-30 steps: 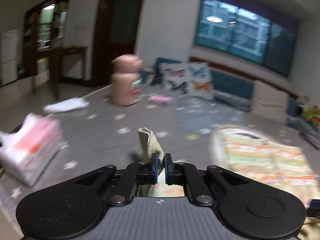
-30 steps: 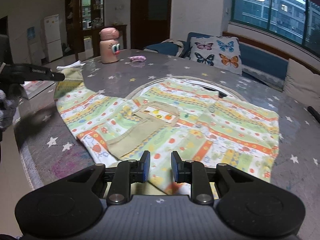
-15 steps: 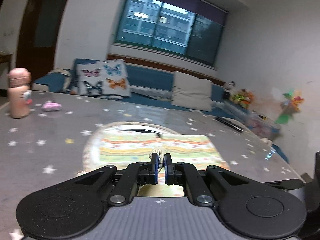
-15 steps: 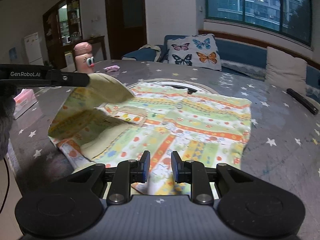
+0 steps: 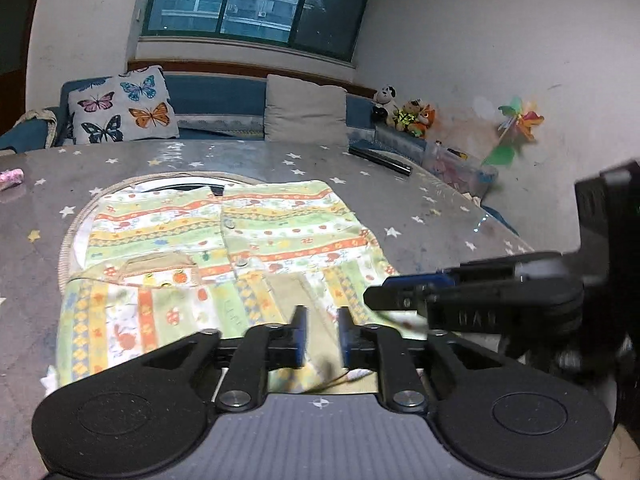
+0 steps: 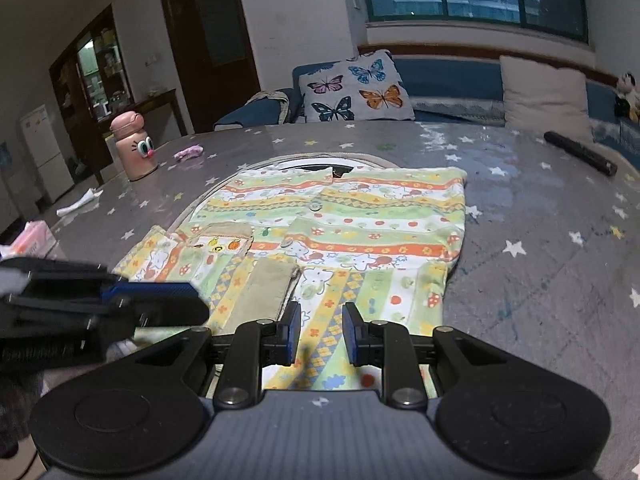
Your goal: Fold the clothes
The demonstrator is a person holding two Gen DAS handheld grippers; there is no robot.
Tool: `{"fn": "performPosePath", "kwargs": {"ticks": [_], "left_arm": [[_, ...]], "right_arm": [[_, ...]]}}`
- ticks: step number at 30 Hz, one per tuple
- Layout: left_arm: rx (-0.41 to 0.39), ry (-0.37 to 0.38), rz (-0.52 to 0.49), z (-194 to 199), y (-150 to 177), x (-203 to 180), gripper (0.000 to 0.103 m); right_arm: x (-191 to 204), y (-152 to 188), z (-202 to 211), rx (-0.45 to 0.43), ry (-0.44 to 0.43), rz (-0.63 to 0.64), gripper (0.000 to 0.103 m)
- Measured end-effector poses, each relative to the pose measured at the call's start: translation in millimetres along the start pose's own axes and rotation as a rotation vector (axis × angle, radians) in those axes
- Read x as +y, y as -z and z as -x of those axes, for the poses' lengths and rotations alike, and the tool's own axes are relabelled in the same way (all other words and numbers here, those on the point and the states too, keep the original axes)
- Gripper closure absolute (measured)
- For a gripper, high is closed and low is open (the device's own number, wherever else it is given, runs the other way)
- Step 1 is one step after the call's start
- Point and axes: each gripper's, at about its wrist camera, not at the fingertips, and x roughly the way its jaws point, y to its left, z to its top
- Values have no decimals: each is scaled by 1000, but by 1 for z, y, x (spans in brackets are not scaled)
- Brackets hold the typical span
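A child's striped print shirt (image 5: 256, 240) lies flat on the grey star-patterned table (image 5: 432, 216), its left sleeve folded across the lower front. It also shows in the right wrist view (image 6: 360, 232), where the sleeve's tan cuff (image 6: 264, 288) lies on the hem area. My left gripper (image 5: 322, 340) is open and empty just above the shirt's near edge. My right gripper (image 6: 320, 334) is open and empty over the hem. Each gripper shows side-on in the other's view, the right one (image 5: 472, 300) and the left one (image 6: 112, 308).
A pink cartoon bottle (image 6: 134, 148), a pink scrap (image 6: 189, 153), a white tissue (image 6: 78, 204) and a tissue pack (image 6: 32, 236) sit on the table's left. A black remote (image 6: 580, 153) lies far right. A sofa with a butterfly cushion (image 6: 356, 88) stands behind.
My left gripper carried the sleeve across the shirt, laid it on the front and opened. The right gripper stayed open near the hem.
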Motion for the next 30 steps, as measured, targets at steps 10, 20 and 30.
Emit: {"fn": "performPosePath", "kwargs": {"ticks": [10, 20, 30], "left_arm": [[-41, -192, 32, 46, 22, 49, 49], [10, -292, 19, 72, 58, 69, 41], [-5, -321, 54, 69, 58, 77, 41]], "right_arm": [[17, -4, -32, 72, -75, -23, 81], [24, -2, -45, 87, -36, -50, 77], [30, -8, -36, 71, -54, -41, 96]]}}
